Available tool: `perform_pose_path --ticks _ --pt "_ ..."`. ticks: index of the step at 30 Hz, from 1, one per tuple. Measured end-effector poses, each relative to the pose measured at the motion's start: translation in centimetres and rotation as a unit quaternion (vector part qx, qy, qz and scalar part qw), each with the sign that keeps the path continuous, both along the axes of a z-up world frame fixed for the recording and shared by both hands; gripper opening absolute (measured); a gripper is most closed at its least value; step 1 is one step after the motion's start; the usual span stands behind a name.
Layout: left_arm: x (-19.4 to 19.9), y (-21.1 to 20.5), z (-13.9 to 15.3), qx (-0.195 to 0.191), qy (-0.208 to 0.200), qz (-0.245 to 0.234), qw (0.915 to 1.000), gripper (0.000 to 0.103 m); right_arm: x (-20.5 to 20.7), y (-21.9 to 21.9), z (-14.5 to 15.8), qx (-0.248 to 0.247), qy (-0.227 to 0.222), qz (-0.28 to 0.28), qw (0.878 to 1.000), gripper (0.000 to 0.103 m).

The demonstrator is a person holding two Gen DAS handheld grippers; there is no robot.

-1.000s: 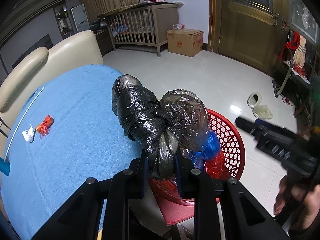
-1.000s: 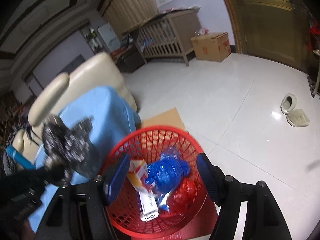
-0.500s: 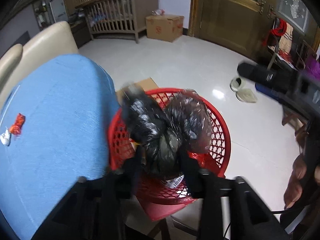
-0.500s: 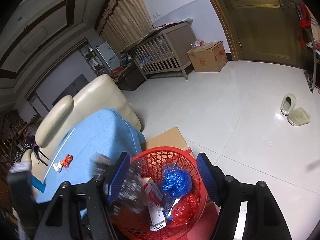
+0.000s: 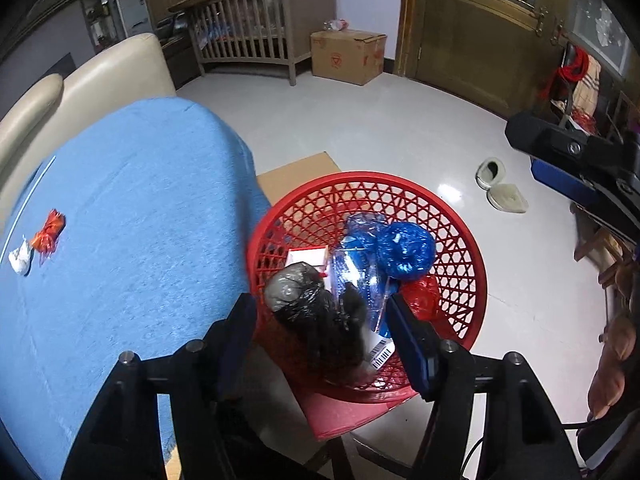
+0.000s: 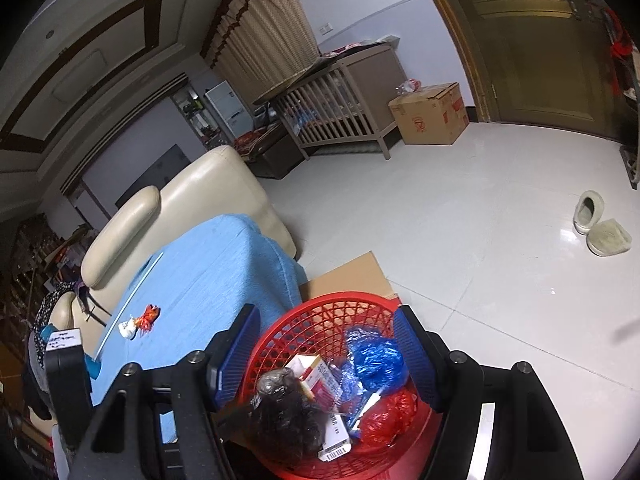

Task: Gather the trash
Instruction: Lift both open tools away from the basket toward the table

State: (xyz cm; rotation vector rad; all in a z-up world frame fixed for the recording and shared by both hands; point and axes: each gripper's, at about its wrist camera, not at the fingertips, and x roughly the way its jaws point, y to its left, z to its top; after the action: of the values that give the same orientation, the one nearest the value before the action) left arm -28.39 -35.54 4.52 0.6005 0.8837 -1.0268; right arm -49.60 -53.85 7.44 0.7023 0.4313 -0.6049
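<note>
— What is your left gripper (image 5: 320,332) doing?
— I point it steeply down over the red basket (image 5: 460,240). Its jaws are opening and press on nothing; the black bag (image 5: 316,312), clamped between them a second ago, now lies below in the basket.
— And the right gripper (image 6: 324,356)?
— Tilted down above the same basket, jaws apart and empty, unchanged. Left of both, two wrappers (image 5: 40,240) lie on the blue cloth (image 5: 140,240).

Black trash bag (image 5: 320,316) motion-blurred at lower end, edge unclear. Red basket (image 5: 452,236) near rim hidden behind left gripper (image 5: 322,334) fingers. Barcode label (image 5: 382,350) print too small. White scrap (image 5: 20,256) beside orange wrapper (image 5: 50,232): unidentifiable. Person's hand (image 5: 612,364) cut by right edge.
</note>
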Motion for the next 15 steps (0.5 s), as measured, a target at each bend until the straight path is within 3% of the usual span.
perform_pose_path --ticks 15 --pt "3.0 3.2 1.8 -0.028 -0.005 0.039 0.9988 0.068 4.1 3.2 0.1 -0.007 0.024 0.065 0.998 0.075"
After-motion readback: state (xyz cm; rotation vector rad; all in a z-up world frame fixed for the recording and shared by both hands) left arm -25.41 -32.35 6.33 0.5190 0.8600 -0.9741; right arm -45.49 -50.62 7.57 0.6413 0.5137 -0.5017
